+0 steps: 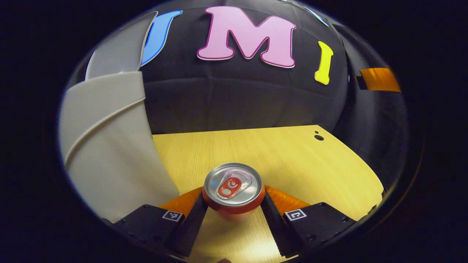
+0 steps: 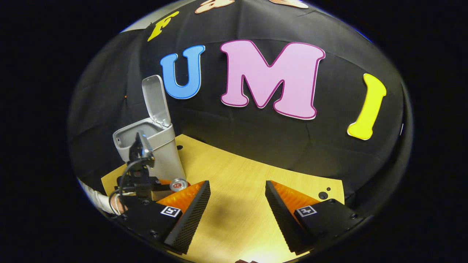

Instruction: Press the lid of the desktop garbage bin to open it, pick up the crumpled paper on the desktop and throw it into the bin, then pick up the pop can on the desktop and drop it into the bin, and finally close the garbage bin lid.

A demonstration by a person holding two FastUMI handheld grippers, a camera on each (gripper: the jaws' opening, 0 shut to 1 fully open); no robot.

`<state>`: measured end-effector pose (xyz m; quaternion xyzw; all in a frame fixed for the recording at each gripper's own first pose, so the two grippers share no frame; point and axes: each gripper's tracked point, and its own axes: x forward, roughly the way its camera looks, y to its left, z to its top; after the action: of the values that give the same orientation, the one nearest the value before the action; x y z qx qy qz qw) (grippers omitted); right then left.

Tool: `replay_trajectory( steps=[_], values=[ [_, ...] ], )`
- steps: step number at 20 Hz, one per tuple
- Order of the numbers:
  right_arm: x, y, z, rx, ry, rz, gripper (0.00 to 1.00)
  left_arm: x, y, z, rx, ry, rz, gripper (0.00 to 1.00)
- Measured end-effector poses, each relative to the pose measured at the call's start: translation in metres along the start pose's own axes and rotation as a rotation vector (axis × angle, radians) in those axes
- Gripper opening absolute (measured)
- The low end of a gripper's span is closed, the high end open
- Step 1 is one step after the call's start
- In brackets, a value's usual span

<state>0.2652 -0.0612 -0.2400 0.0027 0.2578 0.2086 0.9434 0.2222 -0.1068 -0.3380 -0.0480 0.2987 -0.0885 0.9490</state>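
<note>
An upright red pop can (image 1: 233,188) with a silver top sits between the fingers of my left gripper (image 1: 234,209), which press on both of its sides; it is shut on the can just above the wooden table (image 1: 292,157). The grey garbage bin (image 1: 109,146) rises close on the left. In the right gripper view the bin (image 2: 161,149) stands at the table's far left with its lid (image 2: 155,100) raised upright. The left gripper (image 2: 166,187) with the can (image 2: 178,184) is right in front of the bin. My right gripper (image 2: 237,199) hangs open over bare table, nothing between its fingers.
The black booth wall runs close behind the table (image 2: 234,171). A small dark hole (image 1: 319,137) marks the table's far right corner. A person's sleeve (image 2: 97,199) shows behind the left gripper. The table's right edge drops off near the wall.
</note>
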Motion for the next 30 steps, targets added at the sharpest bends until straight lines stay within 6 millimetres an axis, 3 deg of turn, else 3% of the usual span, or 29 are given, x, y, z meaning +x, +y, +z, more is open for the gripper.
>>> replay_trajectory(
  steps=[5,9,14,17,19,21,24,27,29,30],
  values=[
    [-0.021,0.014,0.014,0.017,-0.046,-0.018,0.98,-0.056,-0.005,0.067,0.009,-0.12,-0.032,0.86],
    [-0.048,0.026,0.032,0.008,-0.105,-0.031,0.98,-0.1,0.016,0.122,0.061,-0.232,-0.001,0.84],
    [-0.078,0.037,0.048,-0.016,-0.161,-0.054,0.98,-0.149,0.075,0.172,0.03,-0.285,0.088,0.84],
    [-0.09,0.047,0.046,-0.018,-0.176,-0.058,0.98,-0.169,0.131,0.194,0.041,-0.322,0.183,0.83],
    [-0.095,0.051,0.041,-0.016,-0.172,-0.062,0.98,-0.174,0.169,0.184,0.081,-0.285,0.25,0.83],
    [-0.099,0.055,0.037,-0.007,-0.17,-0.063,0.98,-0.166,0.19,0.168,0.074,-0.232,0.275,0.84],
    [-0.107,0.054,0.03,-0.001,-0.158,-0.076,0.98,-0.154,0.203,0.147,0.031,-0.176,0.273,0.84],
    [-0.114,0.046,0.023,0.013,-0.148,-0.091,0.98,-0.146,0.205,0.136,0.032,-0.151,0.273,0.87],
    [-0.117,0.041,0.019,0.026,-0.142,-0.101,0.98,-0.147,0.206,0.14,0.025,-0.168,0.282,0.88],
    [-0.118,0.039,0.018,0.033,-0.141,-0.105,0.98,-0.149,0.206,0.145,0.023,-0.186,0.284,0.93]
  ],
)
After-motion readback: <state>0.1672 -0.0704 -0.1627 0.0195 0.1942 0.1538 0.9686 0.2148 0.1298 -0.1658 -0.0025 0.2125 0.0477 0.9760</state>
